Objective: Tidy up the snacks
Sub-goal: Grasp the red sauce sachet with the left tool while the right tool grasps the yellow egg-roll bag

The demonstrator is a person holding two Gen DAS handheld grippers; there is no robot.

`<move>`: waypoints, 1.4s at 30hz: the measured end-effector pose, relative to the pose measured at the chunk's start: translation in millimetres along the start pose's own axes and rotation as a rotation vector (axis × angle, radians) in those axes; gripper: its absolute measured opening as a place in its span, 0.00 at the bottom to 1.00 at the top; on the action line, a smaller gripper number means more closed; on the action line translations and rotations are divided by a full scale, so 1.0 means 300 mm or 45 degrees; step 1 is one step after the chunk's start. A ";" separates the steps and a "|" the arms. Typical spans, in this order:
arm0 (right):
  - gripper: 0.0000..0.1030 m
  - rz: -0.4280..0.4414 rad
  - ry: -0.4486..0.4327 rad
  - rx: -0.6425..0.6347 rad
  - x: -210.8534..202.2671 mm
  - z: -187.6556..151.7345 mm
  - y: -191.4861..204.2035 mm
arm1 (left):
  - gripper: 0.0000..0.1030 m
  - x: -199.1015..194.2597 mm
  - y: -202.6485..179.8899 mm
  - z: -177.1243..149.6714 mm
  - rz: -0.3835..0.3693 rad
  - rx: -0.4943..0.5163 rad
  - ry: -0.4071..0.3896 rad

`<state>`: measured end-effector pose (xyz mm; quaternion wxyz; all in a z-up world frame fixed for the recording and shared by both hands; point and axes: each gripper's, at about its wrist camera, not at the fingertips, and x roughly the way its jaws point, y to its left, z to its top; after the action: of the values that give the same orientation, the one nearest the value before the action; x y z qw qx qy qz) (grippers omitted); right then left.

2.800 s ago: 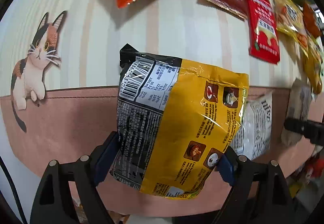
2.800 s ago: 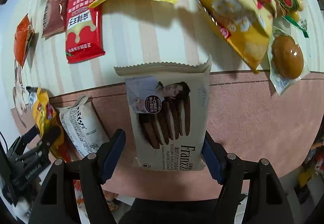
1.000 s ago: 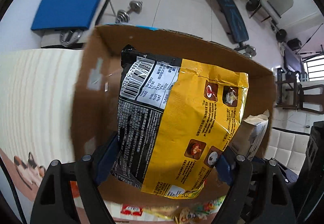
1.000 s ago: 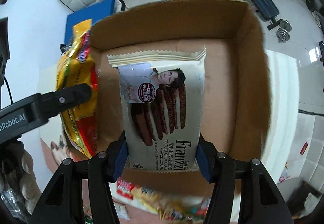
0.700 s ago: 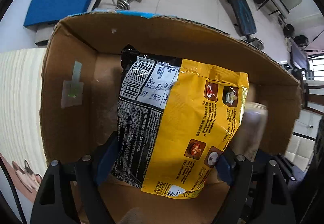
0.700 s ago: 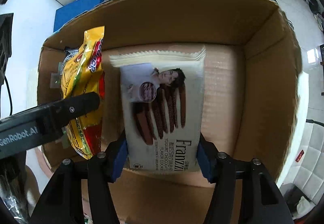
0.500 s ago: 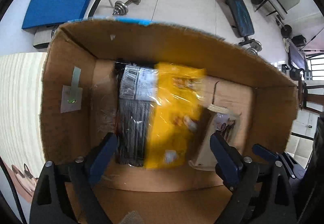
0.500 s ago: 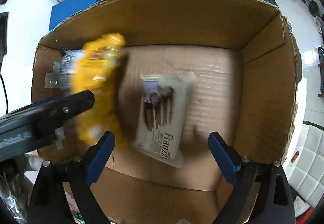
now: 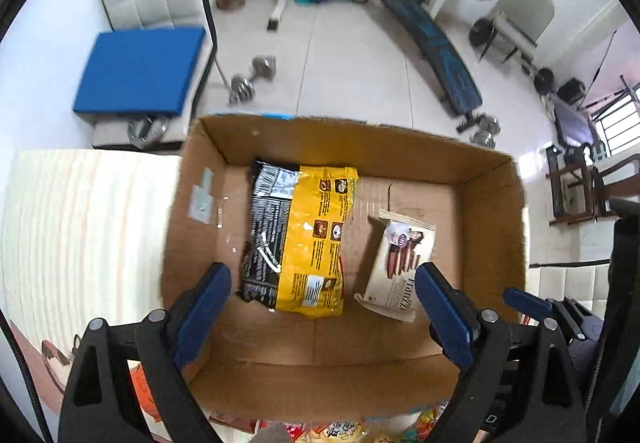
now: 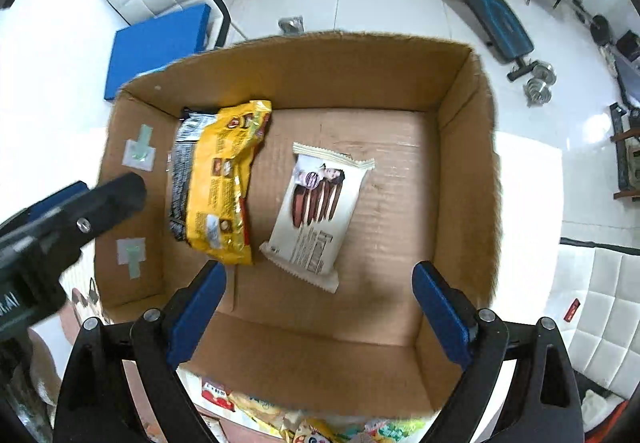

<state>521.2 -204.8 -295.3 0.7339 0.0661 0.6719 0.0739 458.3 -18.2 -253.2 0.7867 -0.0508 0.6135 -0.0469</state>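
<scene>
Home gym floor behind, cardboard box [image 9: 496, 203] mid-frame, yellow snack bag [image 9: 308, 239] and cookie pack [image 9: 400, 263] now dropped inside, left gripper [image 9: 320, 307] and right gripper [image 10: 318, 303] both spread wide, emptied.

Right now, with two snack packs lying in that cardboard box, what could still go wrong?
The box seems to sit at the table's edge with floor beyond it, so a nudge might tip it off. The yellow bag and the cookie pack lie flat and spread across the bottom, so later snacks may pile unevenly. The left gripper and right gripper, both open, hover close together above the box and could bump.
</scene>
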 end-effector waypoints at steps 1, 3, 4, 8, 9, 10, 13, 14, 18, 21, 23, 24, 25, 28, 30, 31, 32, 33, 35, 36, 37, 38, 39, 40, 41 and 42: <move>0.93 0.008 -0.021 0.003 -0.022 -0.004 0.007 | 0.91 -0.027 0.001 -0.017 0.008 0.003 -0.019; 0.93 0.021 -0.059 0.021 -0.067 -0.051 0.010 | 0.91 -0.075 0.001 -0.046 0.014 0.016 -0.056; 0.93 0.034 -0.084 0.029 -0.098 -0.092 0.017 | 0.91 -0.102 0.000 -0.070 0.023 0.026 -0.076; 0.93 0.057 -0.130 0.078 -0.183 -0.235 0.029 | 0.91 -0.199 0.013 -0.194 0.075 0.065 -0.150; 0.93 0.067 -0.133 0.090 -0.192 -0.273 0.033 | 0.91 -0.213 0.021 -0.232 0.086 0.068 -0.161; 0.93 0.073 -0.132 0.101 -0.195 -0.308 0.038 | 0.91 -0.224 0.032 -0.270 0.101 0.069 -0.166; 0.93 0.079 -0.087 0.127 -0.158 -0.418 0.059 | 0.91 -0.220 0.090 -0.391 0.117 0.023 -0.143; 0.93 0.093 -0.053 0.146 -0.125 -0.460 0.064 | 0.91 -0.208 0.115 -0.430 0.134 0.000 -0.125; 0.93 0.158 0.107 0.253 0.028 -0.576 0.055 | 0.91 -0.113 0.207 -0.581 0.213 -0.058 -0.037; 0.93 0.160 0.177 0.343 0.150 -0.621 0.047 | 0.91 -0.011 0.262 -0.679 0.282 -0.079 0.044; 0.93 0.150 0.210 0.399 0.223 -0.628 0.046 | 0.91 0.047 0.297 -0.725 0.307 -0.101 0.091; 0.93 0.146 0.222 0.418 0.252 -0.629 0.047 | 0.91 0.063 0.313 -0.751 0.315 -0.108 0.103; 0.93 0.133 0.238 0.444 0.282 -0.626 0.049 | 0.91 0.083 0.322 -0.766 0.323 -0.112 0.114; 0.93 0.118 0.281 0.517 0.374 -0.619 0.055 | 0.91 0.138 0.343 -0.802 0.350 -0.107 0.144; 0.93 0.109 0.298 0.534 0.419 -0.606 0.069 | 0.91 0.156 0.353 -0.818 0.360 -0.105 0.159; 0.90 0.096 0.308 0.535 0.436 -0.601 0.081 | 0.91 0.171 0.359 -0.826 0.366 -0.104 0.169; 0.86 0.087 0.325 0.523 0.461 -0.597 0.100 | 0.91 0.188 0.364 -0.833 0.368 -0.102 0.182; 0.85 0.076 0.336 0.507 0.474 -0.593 0.112 | 0.91 0.199 0.368 -0.839 0.366 -0.102 0.194; 0.79 -0.016 0.343 0.415 0.495 -0.594 0.154 | 0.91 0.226 0.372 -0.850 0.365 -0.095 0.222; 0.77 -0.059 0.355 0.358 0.498 -0.596 0.174 | 0.91 0.233 0.371 -0.850 0.360 -0.090 0.231; 0.71 -0.088 0.365 0.315 0.500 -0.598 0.189 | 0.91 0.241 0.369 -0.854 0.352 -0.085 0.240; 0.67 -0.107 0.376 0.242 0.500 -0.606 0.205 | 0.91 0.250 0.366 -0.856 0.346 -0.082 0.249; 0.66 -0.111 0.387 0.193 0.500 -0.615 0.211 | 0.91 0.259 0.360 -0.860 0.332 -0.076 0.262; 0.65 -0.116 0.399 0.159 0.500 -0.623 0.212 | 0.91 0.266 0.346 -0.861 0.315 -0.065 0.274; 0.64 -0.125 0.419 0.114 0.498 -0.638 0.207 | 0.91 0.275 0.333 -0.864 0.303 -0.052 0.283; 0.63 -0.133 0.430 0.086 0.496 -0.651 0.203 | 0.91 0.280 0.324 -0.865 0.292 -0.044 0.288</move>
<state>338.1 -116.2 -446.1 0.6108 0.0426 0.7903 0.0231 228.1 60.7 -410.1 0.7117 0.0117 0.7007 0.0482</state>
